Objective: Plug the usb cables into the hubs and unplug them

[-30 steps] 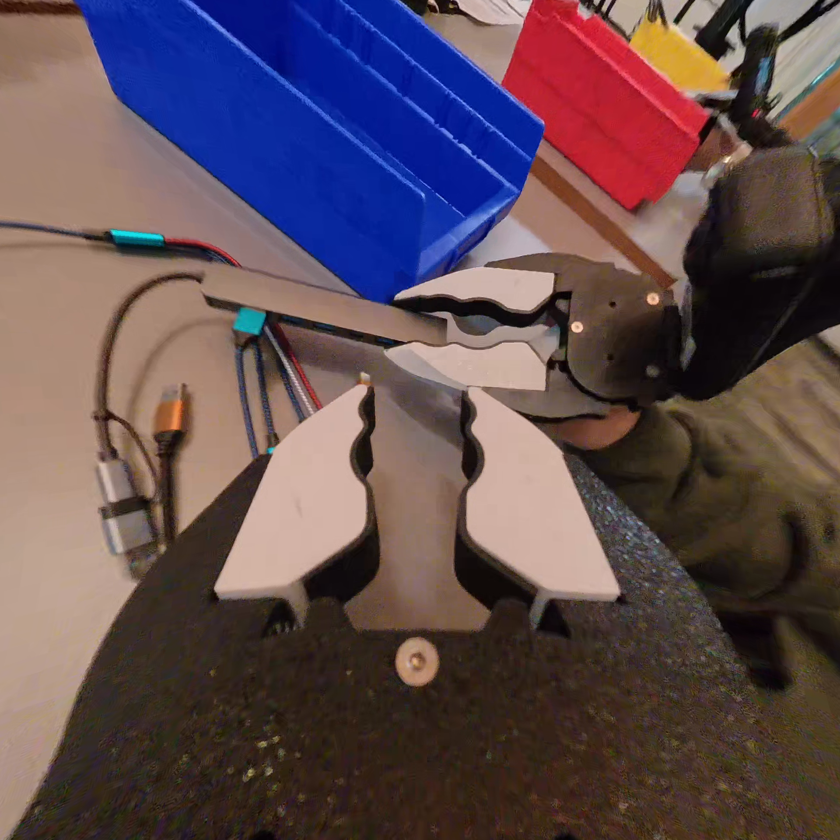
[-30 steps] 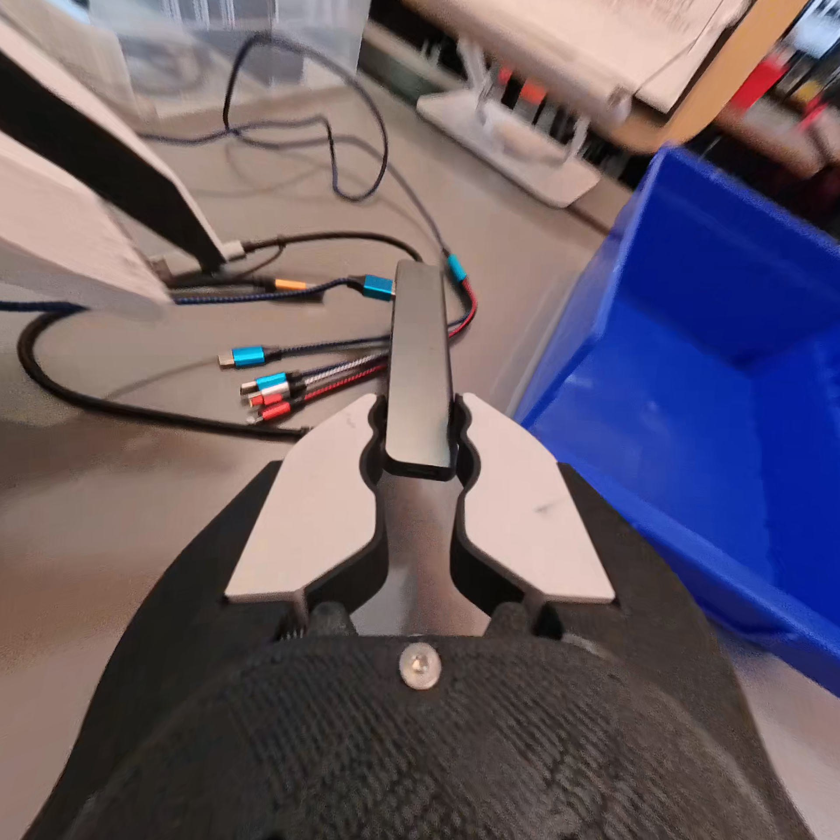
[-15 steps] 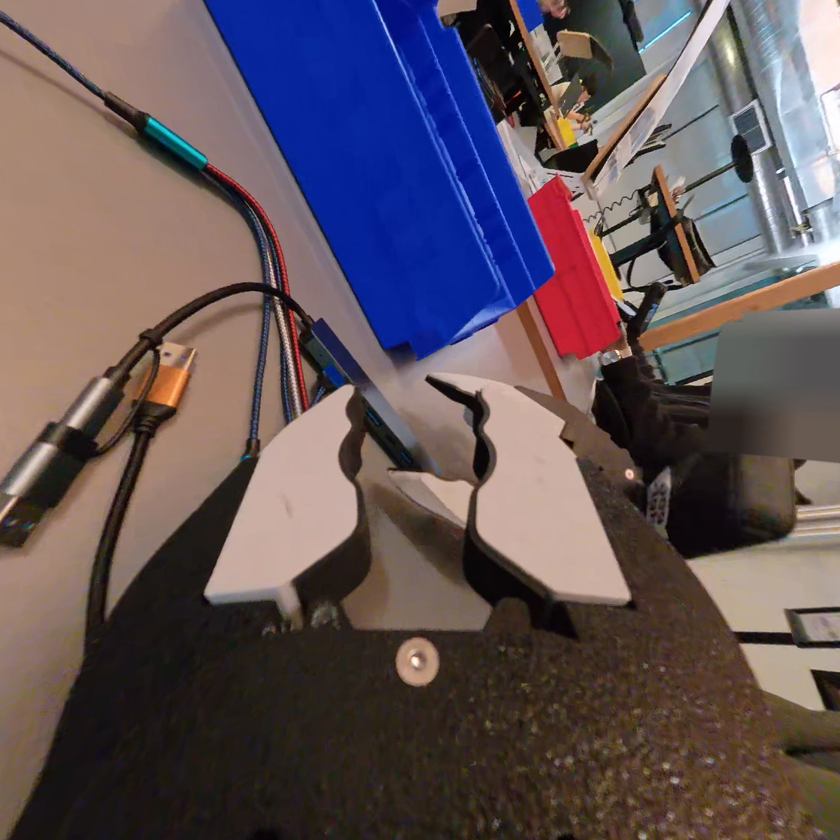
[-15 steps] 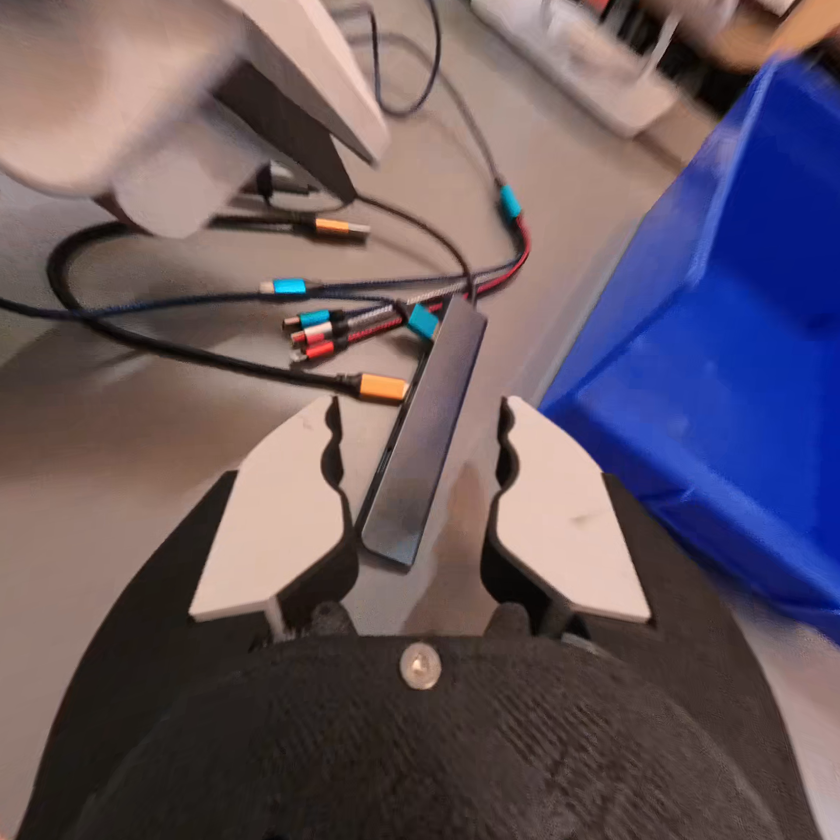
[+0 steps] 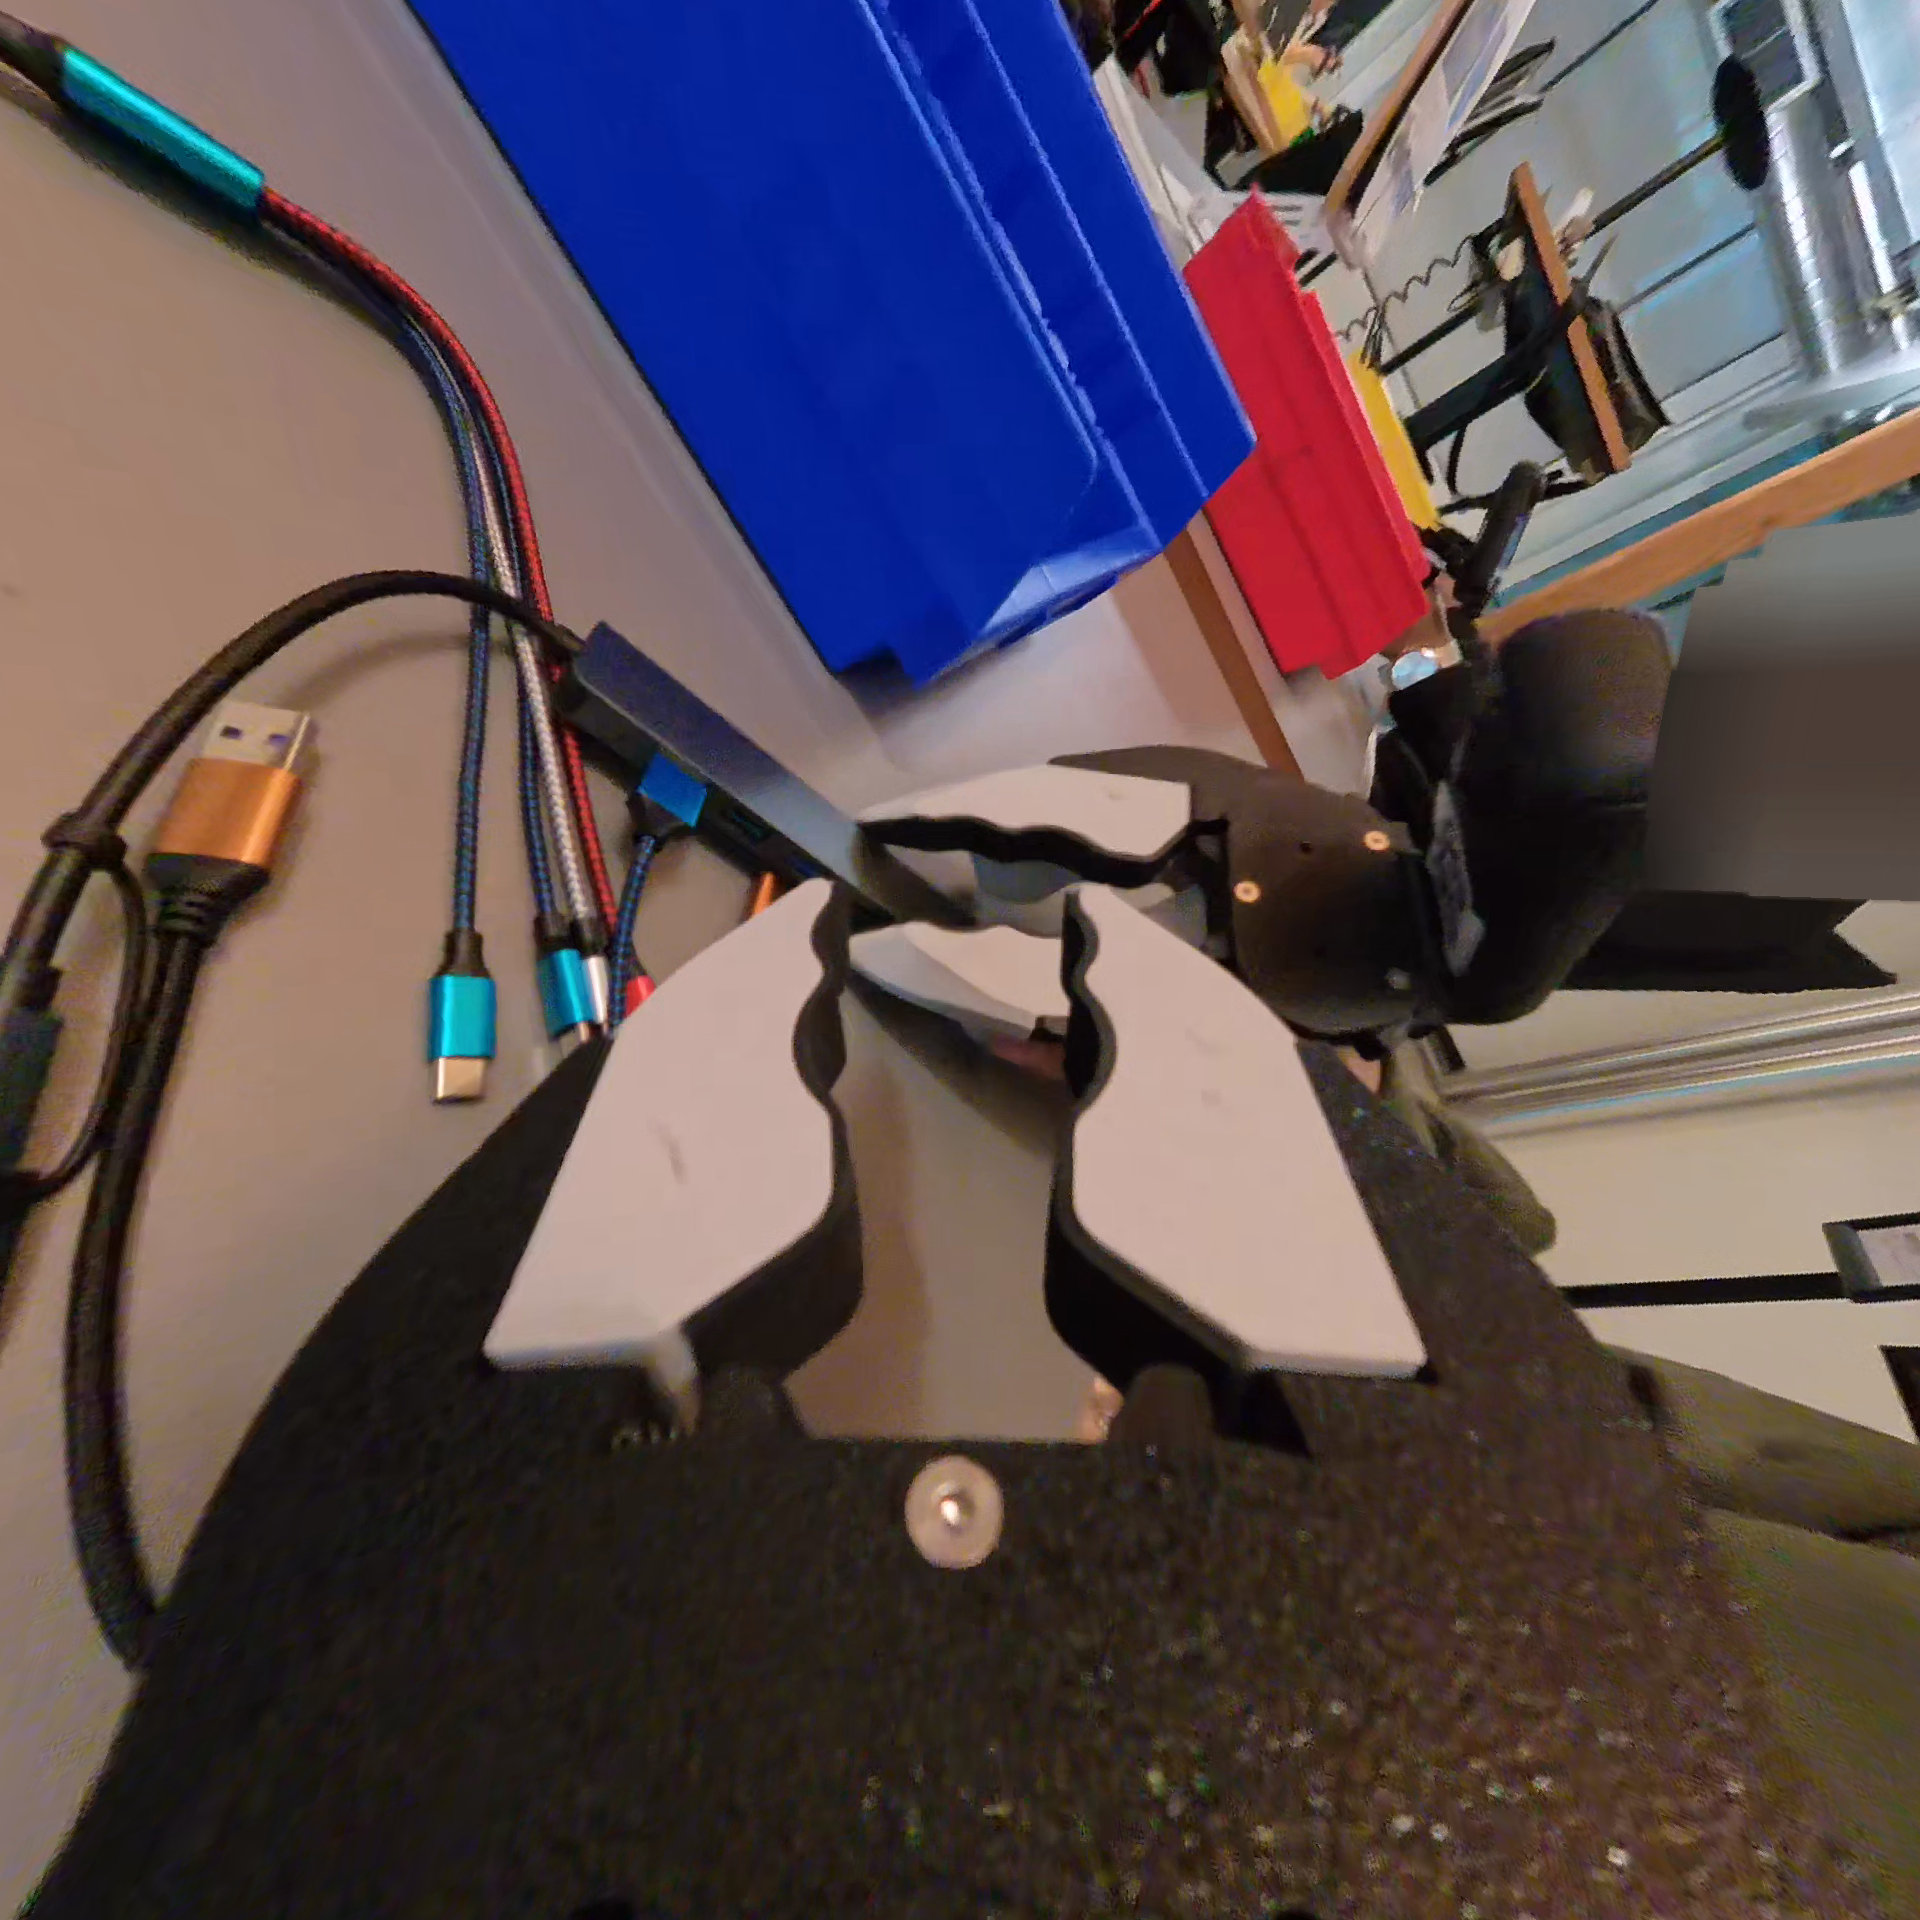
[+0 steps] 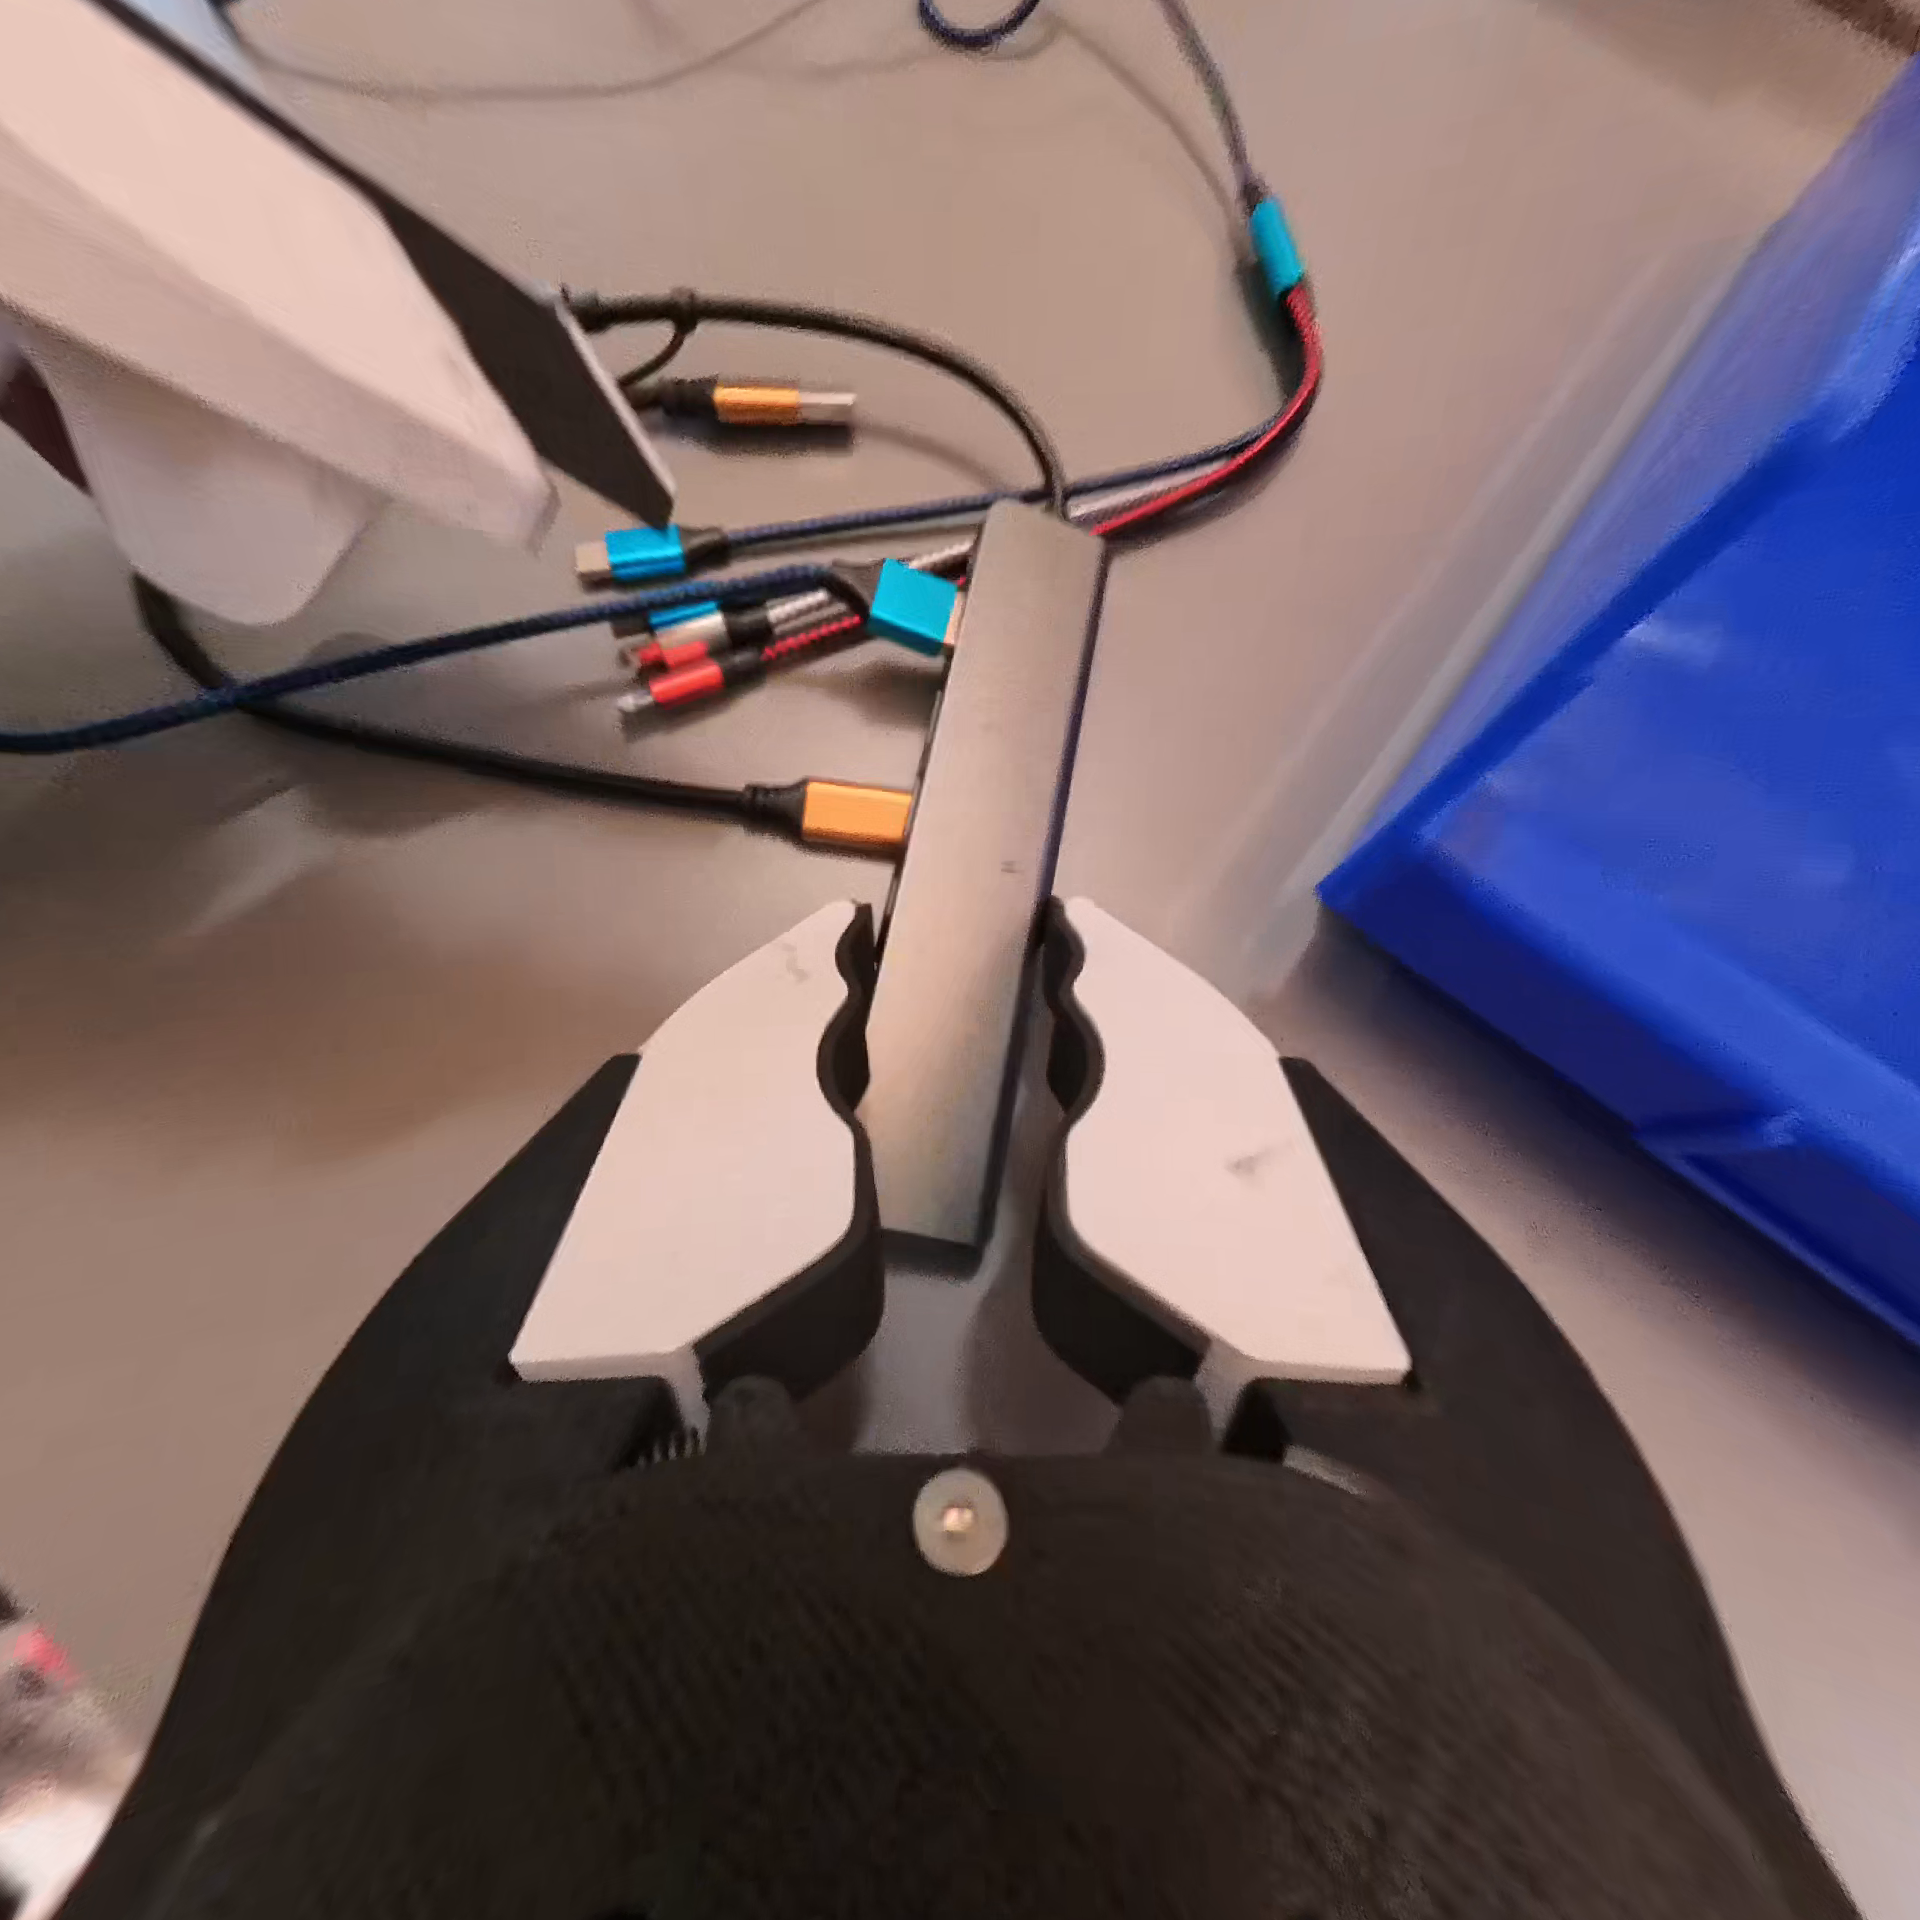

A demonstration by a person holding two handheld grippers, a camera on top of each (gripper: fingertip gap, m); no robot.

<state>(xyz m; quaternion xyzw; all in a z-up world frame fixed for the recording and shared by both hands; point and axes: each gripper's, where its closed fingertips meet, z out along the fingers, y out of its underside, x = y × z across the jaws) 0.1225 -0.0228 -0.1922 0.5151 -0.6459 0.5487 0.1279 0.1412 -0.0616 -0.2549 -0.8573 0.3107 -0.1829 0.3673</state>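
Note:
A dark grey USB hub (image 6: 997,790) lies on the table, and my right gripper (image 6: 956,925) is shut on its near end. A blue plug (image 6: 914,608) and an orange plug (image 6: 857,816) sit in the hub's left side. My left gripper (image 5: 945,914) is open and empty, its tips just short of the hub (image 5: 717,748) and of the right gripper (image 5: 1039,862). One of its fingers (image 6: 312,343) shows at the upper left of the right wrist view. A loose orange USB-A plug (image 5: 234,790) and a teal USB-C plug (image 5: 460,1029) lie to the left.
A blue bin (image 5: 883,312) stands right behind the hub, also in the right wrist view (image 6: 1714,727). A red bin (image 5: 1309,468) stands beyond it. Braided cables (image 5: 499,499) with red connectors (image 6: 675,675) and a black cable (image 5: 104,1247) lie left of the hub. The left gripper's tips are roughly 8 cm from the right gripper's. Between my left fingertips and the teal USB-C plug (image 5: 460,1029) there is roughly 7 cm. Look for it in the right wrist view (image 6: 641,566) too.
My right gripper was open around the hub half a second ago and has shut on it again, farther along. The orange plug now sits in the hub's side. My left gripper pulled back slightly.

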